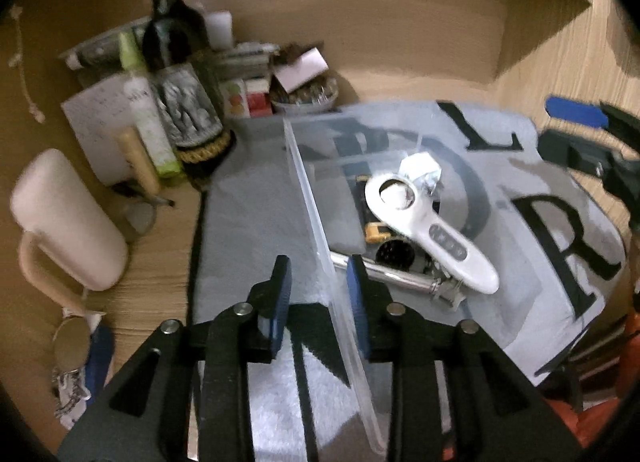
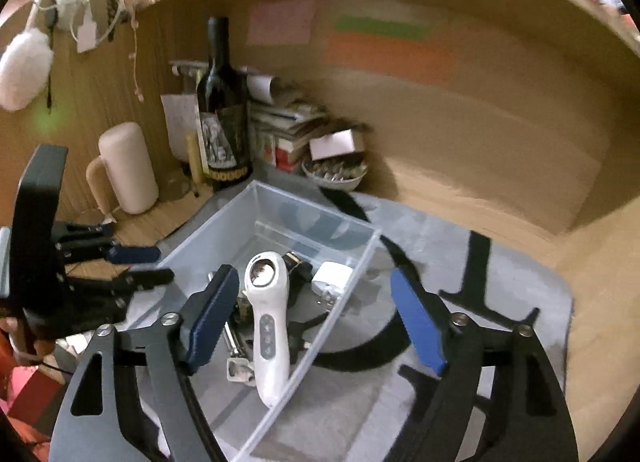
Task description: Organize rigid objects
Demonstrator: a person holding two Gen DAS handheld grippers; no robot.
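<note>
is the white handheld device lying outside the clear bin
No, the white handheld device lies inside the clear bin, on top of other items.

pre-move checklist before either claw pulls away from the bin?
1. White handheld device lying inside the clear bin: ok.
2. Right claw open, nothing between its fingers: ok.
3. Left claw straddles the bin wall, pads not pressing it: ok.
4. Bin resting flat on the grey mat: ok.
5. Wine bottle upright, apart from the bin: ok.
6. More objects left outside to sort: cannot tell.
</note>
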